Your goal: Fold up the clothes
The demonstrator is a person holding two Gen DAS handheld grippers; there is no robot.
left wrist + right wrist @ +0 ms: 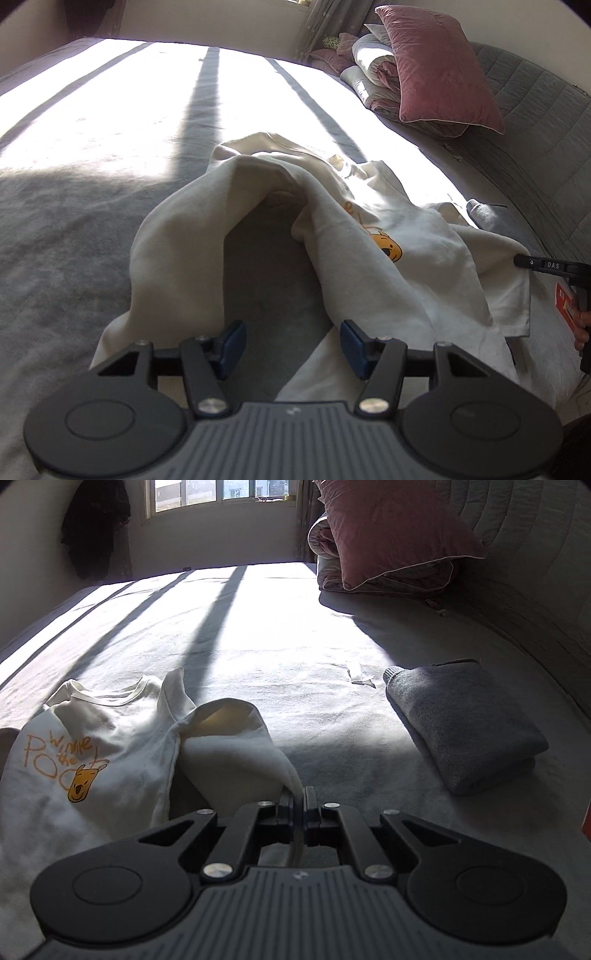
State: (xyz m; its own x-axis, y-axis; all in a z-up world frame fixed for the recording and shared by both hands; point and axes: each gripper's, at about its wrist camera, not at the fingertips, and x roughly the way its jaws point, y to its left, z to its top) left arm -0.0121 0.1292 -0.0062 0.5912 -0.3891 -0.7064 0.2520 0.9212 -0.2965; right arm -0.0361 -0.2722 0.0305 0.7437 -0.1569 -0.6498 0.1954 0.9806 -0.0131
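Right wrist view: sleeve pinched, left tongs apart

The right gripper (298, 814) has its jaws closed on the end of a sleeve of the cream sweatshirt (110, 738). This sweatshirt lies on the near left part of the grey bed (277, 646), with an orange bear print facing up. A folded grey garment (465, 720) rests to the right, well apart. In the left wrist view, the left gripper (292, 343) stands with jaws apart above a raised cream fold, pinching nothing. A pink pillow (439, 66) is far right.
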